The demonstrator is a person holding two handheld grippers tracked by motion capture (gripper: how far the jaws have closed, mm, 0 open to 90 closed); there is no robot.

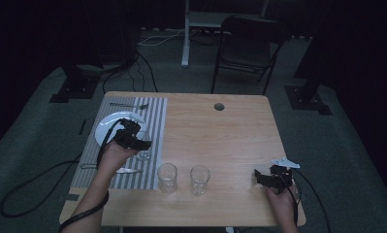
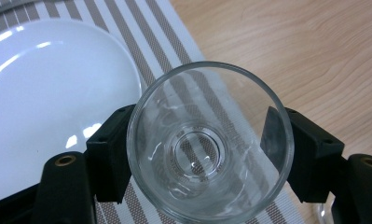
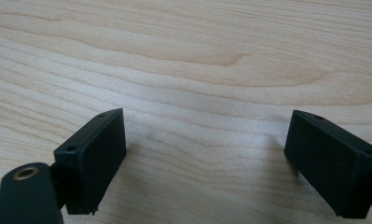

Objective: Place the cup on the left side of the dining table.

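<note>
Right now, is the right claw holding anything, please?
No, the right claw is open over the bare wooden table.

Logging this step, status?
Left claw shut on glass, over striped mat beside plate. Right claw open over bare table.

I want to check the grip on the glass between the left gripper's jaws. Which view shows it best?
The left gripper view: the glass appears close, from above, a jaw at each side. The high view shows it small, mostly behind the left gripper. The right gripper view faces bare table.
</note>
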